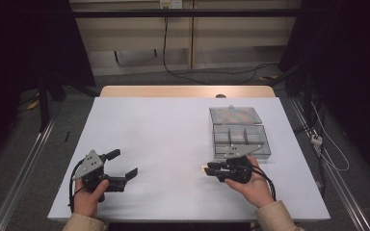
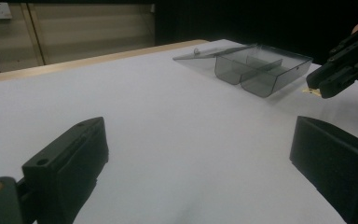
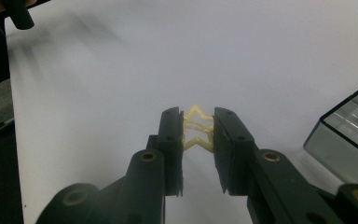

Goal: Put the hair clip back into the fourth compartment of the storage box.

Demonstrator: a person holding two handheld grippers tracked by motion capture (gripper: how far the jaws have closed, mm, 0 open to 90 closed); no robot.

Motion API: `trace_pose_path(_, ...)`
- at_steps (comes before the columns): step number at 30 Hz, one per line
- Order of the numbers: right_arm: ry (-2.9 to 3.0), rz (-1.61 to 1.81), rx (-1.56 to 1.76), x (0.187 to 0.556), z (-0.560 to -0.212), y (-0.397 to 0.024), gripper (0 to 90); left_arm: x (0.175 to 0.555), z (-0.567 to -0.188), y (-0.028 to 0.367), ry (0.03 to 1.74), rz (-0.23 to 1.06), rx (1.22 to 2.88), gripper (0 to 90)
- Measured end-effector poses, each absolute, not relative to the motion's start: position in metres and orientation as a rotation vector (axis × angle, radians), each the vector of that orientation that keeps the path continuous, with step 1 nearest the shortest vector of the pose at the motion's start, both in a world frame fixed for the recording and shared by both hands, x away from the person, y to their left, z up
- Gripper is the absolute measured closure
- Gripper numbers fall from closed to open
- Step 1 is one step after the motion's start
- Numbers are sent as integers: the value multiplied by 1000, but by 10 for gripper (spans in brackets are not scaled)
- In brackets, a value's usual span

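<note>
Currently the yellow piece (image 3: 196, 129) sits clamped between the pads of my right gripper (image 3: 197, 125), just above the white table (image 1: 173, 139). It looks like a small zigzag plastic part; I cannot tell more. I grip it across its width so its ends stay free for release. The clear box (image 1: 241, 140) lies just beside that gripper, lid (image 1: 234, 115) folded back flat, compartments exposed, so I judge a short carry into a compartment comes next. My left gripper (image 1: 125, 165) rests well apart at the table's near left, jaws wide and empty, clear of the path.
</note>
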State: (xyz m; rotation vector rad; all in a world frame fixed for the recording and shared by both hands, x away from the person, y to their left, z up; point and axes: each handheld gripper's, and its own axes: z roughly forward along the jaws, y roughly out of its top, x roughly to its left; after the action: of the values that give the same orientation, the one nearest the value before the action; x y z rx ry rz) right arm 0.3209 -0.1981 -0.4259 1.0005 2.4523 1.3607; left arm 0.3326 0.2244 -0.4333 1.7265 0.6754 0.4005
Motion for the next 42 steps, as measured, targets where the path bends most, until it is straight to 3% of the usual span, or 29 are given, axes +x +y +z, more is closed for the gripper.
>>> trace_pose_path(42,2467,1357,1003,332,-407,-210,736,331,-433,230,688,401,1721,41)
